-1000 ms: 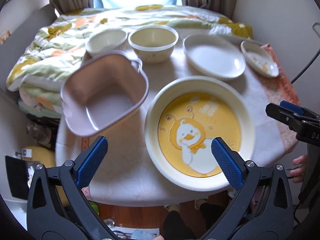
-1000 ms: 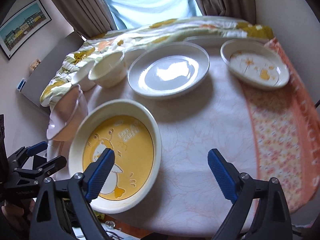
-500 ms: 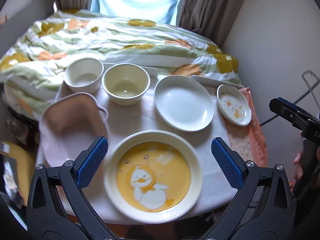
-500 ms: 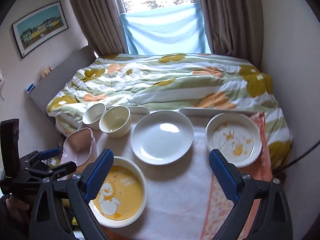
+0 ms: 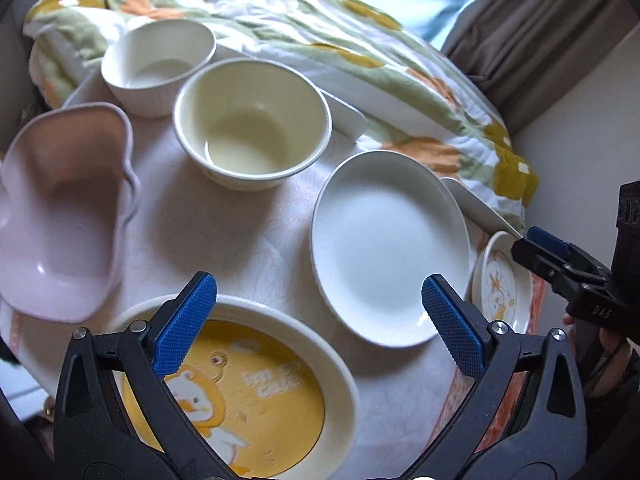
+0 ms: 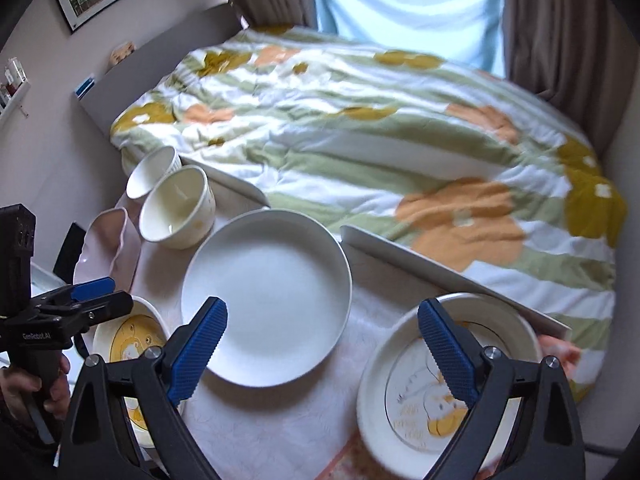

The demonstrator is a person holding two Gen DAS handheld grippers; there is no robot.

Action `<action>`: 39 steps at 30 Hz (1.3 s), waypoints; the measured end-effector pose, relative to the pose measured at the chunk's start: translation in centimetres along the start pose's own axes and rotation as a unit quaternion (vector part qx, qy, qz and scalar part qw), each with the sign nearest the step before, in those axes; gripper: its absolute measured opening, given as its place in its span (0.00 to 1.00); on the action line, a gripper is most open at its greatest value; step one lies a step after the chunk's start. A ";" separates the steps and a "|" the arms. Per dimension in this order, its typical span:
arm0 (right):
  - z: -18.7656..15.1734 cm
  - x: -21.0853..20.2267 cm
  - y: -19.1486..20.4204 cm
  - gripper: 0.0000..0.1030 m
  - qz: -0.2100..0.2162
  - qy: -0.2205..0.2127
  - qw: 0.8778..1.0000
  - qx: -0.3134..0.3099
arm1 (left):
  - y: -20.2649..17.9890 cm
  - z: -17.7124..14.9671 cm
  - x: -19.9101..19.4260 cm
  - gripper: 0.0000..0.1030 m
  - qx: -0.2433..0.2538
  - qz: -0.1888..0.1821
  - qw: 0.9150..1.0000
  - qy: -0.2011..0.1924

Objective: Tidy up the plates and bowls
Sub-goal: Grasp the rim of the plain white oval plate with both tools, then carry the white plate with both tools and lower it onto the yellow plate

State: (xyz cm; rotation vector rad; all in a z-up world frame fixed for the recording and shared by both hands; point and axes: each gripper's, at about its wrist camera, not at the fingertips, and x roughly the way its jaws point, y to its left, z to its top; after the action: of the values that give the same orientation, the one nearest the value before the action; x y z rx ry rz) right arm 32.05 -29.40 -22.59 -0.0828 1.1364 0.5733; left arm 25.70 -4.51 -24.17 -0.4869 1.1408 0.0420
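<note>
On the table stand a yellow duck plate (image 5: 248, 392), a plain white plate (image 5: 388, 248), a small duck plate (image 5: 500, 284), a cream bowl (image 5: 252, 124), a white ribbed bowl (image 5: 158, 64) and a pink dish (image 5: 60, 216). My left gripper (image 5: 320, 328) is open and empty above the yellow duck plate's far rim. My right gripper (image 6: 324, 356) is open and empty, over the gap between the white plate (image 6: 266, 296) and the small duck plate (image 6: 444, 380). The cream bowl (image 6: 176, 208) shows far left.
The table (image 5: 248, 236) has a pale cloth with an orange floral strip at the right. A bed with a flowered duvet (image 6: 380, 120) lies right behind the table. Curtains (image 6: 560, 20) and a wall close the far side.
Both grippers came down and forward toward the table; the dishes look larger. The right gripper now hangs over the white plate and small duck plate. Both stayed open.
</note>
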 end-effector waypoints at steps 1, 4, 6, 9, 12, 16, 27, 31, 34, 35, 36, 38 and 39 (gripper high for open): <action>0.2 1.2 -0.3 0.92 0.008 0.009 1.000 -0.007 | -0.3 0.2 0.7 0.98 -0.001 0.001 1.000 0.002; 0.6 3.6 -1.3 0.85 0.021 0.029 0.999 -0.020 | -1.1 0.6 2.9 0.92 0.004 0.009 1.000 0.011; 0.7 5.2 -1.6 0.72 0.026 0.046 0.998 -0.027 | -1.4 0.6 4.1 0.89 0.006 0.012 1.000 0.020; 0.7 6.9 -2.2 0.57 0.032 0.064 0.997 -0.033 | -1.2 0.4 5.5 0.75 -0.002 0.009 1.000 0.028; 0.7 7.8 -2.4 0.44 0.042 0.077 0.995 -0.041 | -1.1 0.2 6.5 0.57 -0.006 0.010 0.999 0.034; 0.6 8.2 -2.7 0.32 0.051 0.080 0.994 -0.047 | -1.4 -0.1 7.2 0.43 -0.001 0.009 0.999 0.042; 0.6 8.5 -2.5 0.13 0.050 0.082 0.993 -0.068 | -1.3 -0.1 7.5 0.17 -0.006 0.034 0.999 0.042; 0.4 8.7 -2.7 0.11 0.051 0.081 0.993 -0.066 | -1.4 -0.2 7.4 0.16 -0.001 0.044 0.998 0.036; 0.4 8.5 -2.6 0.11 0.049 0.078 0.994 -0.064 | -1.4 -0.3 7.1 0.16 -0.001 0.050 0.998 0.035; 0.4 8.4 -2.6 0.11 0.050 0.078 0.994 -0.063 | -1.5 -0.3 7.0 0.16 0.001 0.051 0.998 0.034; 0.4 8.3 -2.6 0.11 0.052 0.075 0.994 -0.062 | -1.7 -0.3 6.8 0.16 0.004 0.051 0.998 0.032; 0.4 7.8 -2.9 0.11 0.059 0.071 0.994 -0.056 | -2.0 -0.1 6.4 0.16 0.010 0.052 0.998 0.029; 0.4 7.7 -3.0 0.11 0.061 0.071 0.994 -0.054 | -2.2 0.0 6.1 0.16 0.013 0.052 0.998 0.027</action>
State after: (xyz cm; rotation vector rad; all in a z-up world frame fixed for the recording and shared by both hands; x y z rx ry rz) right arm 36.05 -28.81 -29.76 -0.1499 1.2534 0.7465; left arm 28.88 -7.76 -28.82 -0.4063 1.2175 0.1051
